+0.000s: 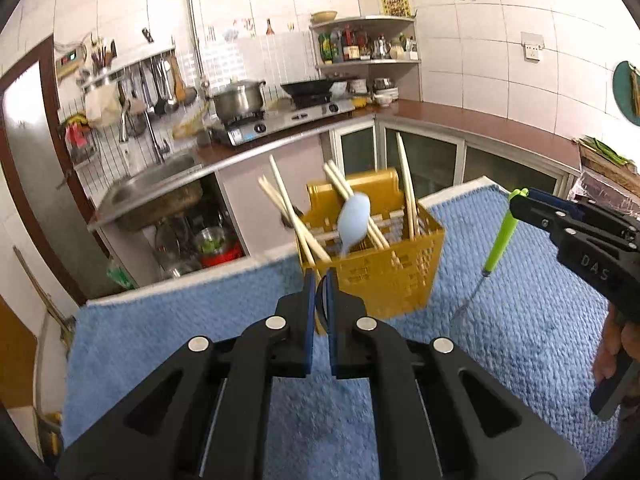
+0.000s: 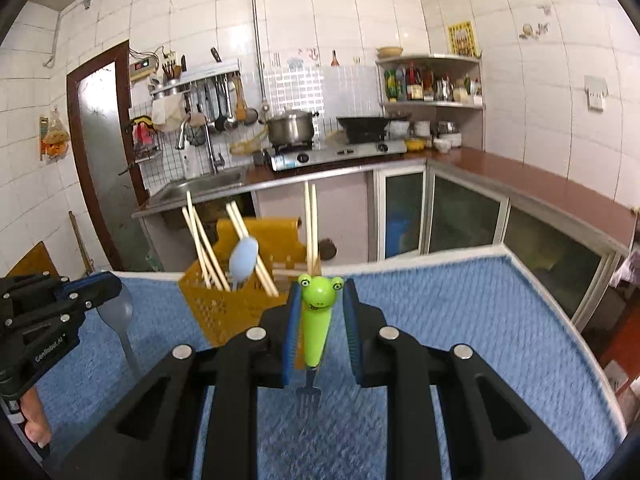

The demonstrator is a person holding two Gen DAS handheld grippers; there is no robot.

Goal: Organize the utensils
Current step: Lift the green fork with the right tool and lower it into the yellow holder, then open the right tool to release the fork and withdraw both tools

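A yellow slotted utensil basket (image 1: pixel 384 276) stands on the blue mat (image 1: pixel 168 344); it holds several chopsticks (image 1: pixel 288 208) and a light blue spoon (image 1: pixel 354 218). My left gripper (image 1: pixel 320 292) is shut on the edge of a grey spoon (image 2: pixel 116 316), just in front of the basket. My right gripper (image 2: pixel 320 300) is shut on a green frog-handled fork (image 2: pixel 318 320), held tines down above the mat to the right of the basket (image 2: pixel 224 308). The fork also shows in the left wrist view (image 1: pixel 500 236).
The mat covers a table whose far edge (image 1: pixel 248 260) lies behind the basket. Beyond are a sink (image 1: pixel 156 188), a stove with a pot (image 1: pixel 240 100) and a wok (image 1: pixel 308 88), and a brown counter (image 1: pixel 480 120) with cabinets.
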